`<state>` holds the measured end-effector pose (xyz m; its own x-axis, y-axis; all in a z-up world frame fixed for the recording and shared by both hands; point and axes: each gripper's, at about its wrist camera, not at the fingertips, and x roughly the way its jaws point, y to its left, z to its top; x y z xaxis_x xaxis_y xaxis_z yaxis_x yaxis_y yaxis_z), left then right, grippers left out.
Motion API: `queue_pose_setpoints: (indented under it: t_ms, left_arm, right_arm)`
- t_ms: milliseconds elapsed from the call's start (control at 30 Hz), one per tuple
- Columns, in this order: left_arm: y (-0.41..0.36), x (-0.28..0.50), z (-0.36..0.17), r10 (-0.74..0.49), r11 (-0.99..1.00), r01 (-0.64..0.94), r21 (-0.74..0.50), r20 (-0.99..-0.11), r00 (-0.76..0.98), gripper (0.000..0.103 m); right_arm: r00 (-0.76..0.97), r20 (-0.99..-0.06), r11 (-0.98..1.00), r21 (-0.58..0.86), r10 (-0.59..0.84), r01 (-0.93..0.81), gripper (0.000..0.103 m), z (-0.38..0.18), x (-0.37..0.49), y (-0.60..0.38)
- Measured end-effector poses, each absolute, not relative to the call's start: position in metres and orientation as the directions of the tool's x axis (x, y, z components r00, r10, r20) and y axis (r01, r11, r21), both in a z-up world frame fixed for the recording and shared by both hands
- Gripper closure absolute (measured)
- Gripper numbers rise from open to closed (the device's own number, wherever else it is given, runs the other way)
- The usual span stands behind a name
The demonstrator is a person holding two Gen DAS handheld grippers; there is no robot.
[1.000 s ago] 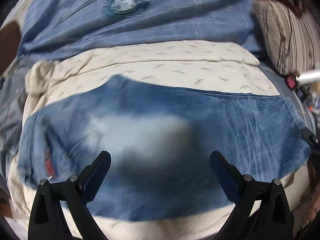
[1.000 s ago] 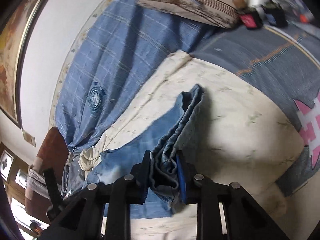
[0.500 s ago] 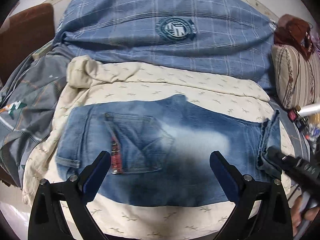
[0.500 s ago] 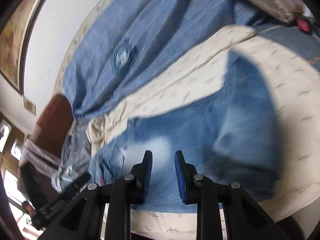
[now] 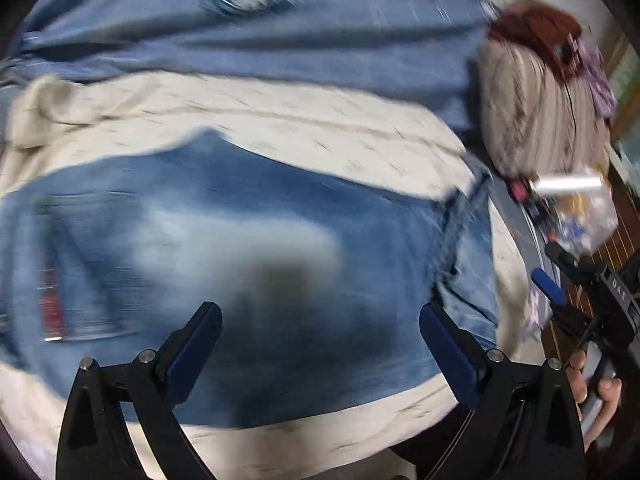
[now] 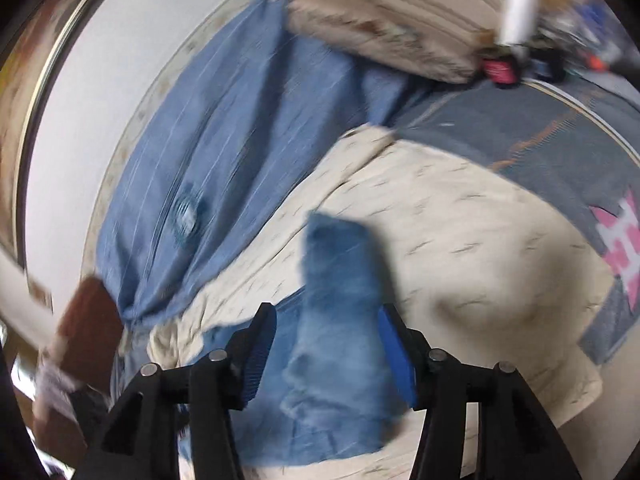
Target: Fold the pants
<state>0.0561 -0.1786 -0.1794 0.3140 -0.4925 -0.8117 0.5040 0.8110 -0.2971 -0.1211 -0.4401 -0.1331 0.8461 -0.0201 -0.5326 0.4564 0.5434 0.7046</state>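
From the left wrist, the left gripper (image 5: 320,344) hangs with jaws wide apart and empty over the faded blue denim pants (image 5: 248,248), spread flat on the cream patterned sheet (image 5: 280,120) for folding.

From the right wrist, the right gripper (image 6: 326,354) has its jaws opening, the folded hem end of the pants lying loose between them, probably to set down the fold.

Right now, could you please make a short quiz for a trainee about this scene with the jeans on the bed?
1. True or false: the left hand-held gripper is clamped on the jeans.
2. What lies directly under the jeans?
A. the cream sheet
B. a wooden floor
C. a red towel
3. Fill in: beyond the cream sheet lies a blue ____ blanket with a round badge.

Key:
1. False. Its jaws stand wide apart above the denim.
2. A.
3. Checked.
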Motion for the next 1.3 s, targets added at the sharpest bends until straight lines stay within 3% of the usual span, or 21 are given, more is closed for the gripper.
queue_pose_setpoints:
  t_ms: [133,467,500,533,600,633,733,900,1000,1133,1300]
  left_arm:
    - [-0.222,0.051,-0.192,-0.522,0.772,0.537,-0.34,-0.821,0.231,0.004]
    - [-0.302,0.054,-0.202,-0.514,0.735,0.595,-0.325,-0.839,0.177,0.005]
    - [-0.307,0.053,-0.207,-0.516,0.728,0.598,-0.335,-0.842,0.155,0.011]
    - [-0.31,0.051,-0.214,-0.518,0.722,0.592,-0.358,-0.847,0.12,0.025]
    - [-0.315,0.047,-0.217,-0.516,0.722,0.589,-0.363,-0.849,0.11,0.031]
    - [-0.321,0.042,-0.213,-0.53,0.705,0.607,-0.366,-0.841,0.109,0.04]
    - [-0.338,0.031,-0.202,-0.562,0.663,0.631,-0.402,-0.824,0.065,0.046]
    - [-0.366,0.001,-0.167,-0.673,0.494,0.717,-0.492,-0.739,-0.044,0.047]
    - [-0.352,-0.004,-0.14,-0.715,0.466,0.754,-0.462,-0.699,0.014,0.045]
    - [-0.321,0.014,-0.142,-0.68,0.558,0.712,-0.426,-0.726,0.099,0.042]
    - [-0.261,0.033,-0.173,-0.583,0.674,0.64,-0.369,-0.797,0.155,0.042]
  right_arm:
    - [0.824,-0.567,0.429,0.747,0.011,0.509,0.046,-0.167,-0.127,-0.458]
    - [0.873,-0.488,0.358,0.815,-0.003,0.456,0.046,-0.175,-0.153,-0.485]
    - [0.876,-0.482,0.354,0.819,-0.006,0.452,0.046,-0.174,-0.157,-0.488]
    - [0.88,-0.475,0.346,0.823,-0.012,0.45,0.046,-0.175,-0.162,-0.491]
    - [0.887,-0.461,0.327,0.834,-0.029,0.444,0.046,-0.176,-0.171,-0.498]
    - [0.892,-0.451,0.312,0.842,-0.04,0.44,0.046,-0.178,-0.176,-0.502]
    - [0.899,-0.434,0.283,0.856,-0.062,0.433,0.046,-0.178,-0.184,-0.509]
    - [0.913,-0.392,0.273,0.871,-0.115,0.409,0.046,-0.173,-0.197,-0.511]
    - [0.92,-0.38,0.289,0.873,-0.1,0.392,0.045,-0.171,-0.198,-0.511]
    - [0.919,-0.391,0.306,0.87,-0.051,0.387,0.032,-0.173,-0.189,-0.51]
    - [0.889,-0.452,0.339,0.849,0.069,0.405,0.032,-0.185,-0.163,-0.518]
